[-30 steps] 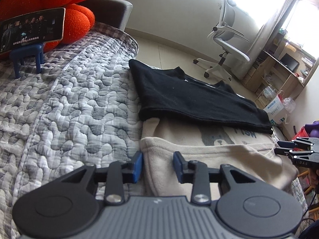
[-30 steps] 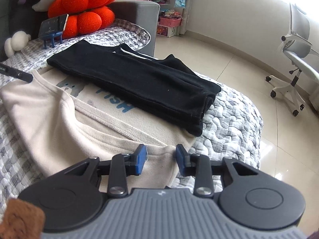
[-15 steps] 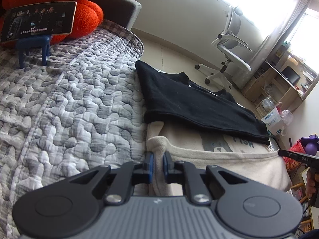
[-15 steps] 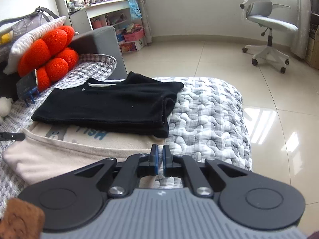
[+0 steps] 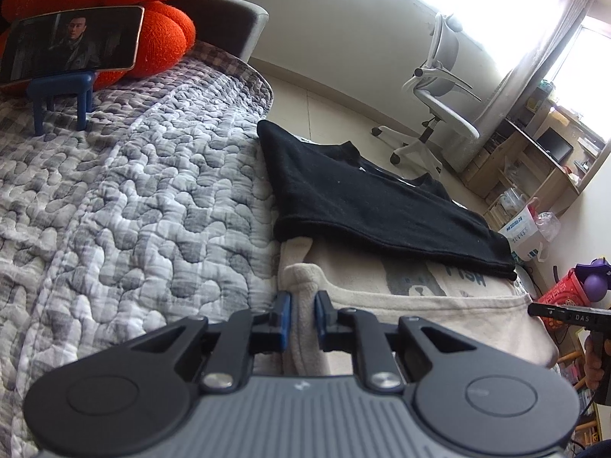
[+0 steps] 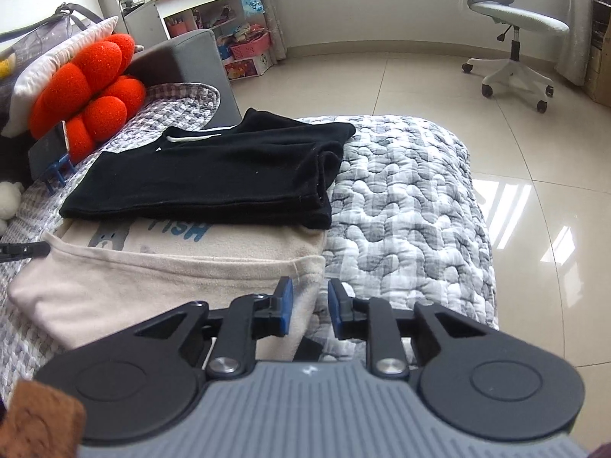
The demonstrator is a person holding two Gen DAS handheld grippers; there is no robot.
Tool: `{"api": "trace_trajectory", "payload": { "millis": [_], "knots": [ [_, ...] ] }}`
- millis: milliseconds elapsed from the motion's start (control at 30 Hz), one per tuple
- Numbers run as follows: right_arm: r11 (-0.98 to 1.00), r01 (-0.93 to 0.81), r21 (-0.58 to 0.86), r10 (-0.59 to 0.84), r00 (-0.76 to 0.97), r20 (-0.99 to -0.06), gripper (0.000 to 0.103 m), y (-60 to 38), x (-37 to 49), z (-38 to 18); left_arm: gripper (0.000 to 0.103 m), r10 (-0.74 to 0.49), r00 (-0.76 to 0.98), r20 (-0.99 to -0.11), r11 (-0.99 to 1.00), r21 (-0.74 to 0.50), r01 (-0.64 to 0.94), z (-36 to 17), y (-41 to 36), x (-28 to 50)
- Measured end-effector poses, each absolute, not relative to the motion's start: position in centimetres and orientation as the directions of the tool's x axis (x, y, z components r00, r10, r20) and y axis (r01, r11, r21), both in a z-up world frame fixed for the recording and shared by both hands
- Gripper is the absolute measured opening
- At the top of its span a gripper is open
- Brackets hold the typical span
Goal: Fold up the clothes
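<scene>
A beige sweatshirt (image 5: 420, 305) (image 6: 152, 286) with a bear print lies on the quilted bed, its near edge folded over. A folded black garment (image 5: 362, 206) (image 6: 214, 175) rests on its far part. My left gripper (image 5: 303, 313) stands at the sweatshirt's left corner, its jaws narrowly apart and pinching the thick folded edge that fills the gap. My right gripper (image 6: 310, 309) is open at the opposite corner; the cloth edge lies loose between its fingers beside bare quilt. Each gripper also shows as thin black tips in the other's view, the right gripper (image 5: 534, 310) and the left gripper (image 6: 38, 249).
The grey quilt (image 5: 133, 210) (image 6: 401, 210) covers the bed. A phone on a blue stand (image 5: 72, 44) and an orange cushion (image 6: 88, 91) sit at the head end. A white office chair (image 6: 511, 26) stands on the tiled floor beyond. A hand (image 5: 595, 355) holds the right gripper.
Both grippers went from open to shut on the beige edge. Since then the right jaws have spread well apart, and the left jaws have widened only slightly.
</scene>
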State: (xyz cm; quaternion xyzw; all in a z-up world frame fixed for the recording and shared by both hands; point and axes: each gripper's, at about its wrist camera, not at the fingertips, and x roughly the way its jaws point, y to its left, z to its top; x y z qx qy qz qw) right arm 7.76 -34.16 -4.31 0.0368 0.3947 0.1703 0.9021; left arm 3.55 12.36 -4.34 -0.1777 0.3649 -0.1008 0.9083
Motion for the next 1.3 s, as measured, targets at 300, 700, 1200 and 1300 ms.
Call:
{"api": "trace_trajectory", "payload": {
  "millis": [300, 700, 1200, 1300],
  "knots": [
    [0.948, -0.235, 0.214, 0.317, 0.677, -0.664, 0.004, -34.1, 7.5, -3.2, 0.008, -0.282, 0.754, -0.593, 0.934, -0.351, 0.073, -3.4, 12.2, 3.2],
    [0.971, -0.189, 0.148, 0.239, 0.693, -0.680, 0.004, -33.1, 7.9, -3.6, 0.009, -0.239, 0.768, -0.594, 0.949, -0.312, 0.054, -3.8, 11.6, 3.4],
    [0.963, -0.194, 0.185, 0.268, 0.667, -0.696, 0.015, -33.5, 6.1, -3.3, 0.042, -0.219, 0.775, -0.593, 0.914, -0.404, -0.051, -3.0, 13.3, 1.8],
    [0.958, -0.205, 0.199, 0.285, 0.650, -0.705, 0.016, -33.6, 5.1, -3.1, 0.043, -0.217, 0.770, -0.600, 0.910, -0.410, -0.063, -3.1, 12.9, 1.0]
  ]
}}
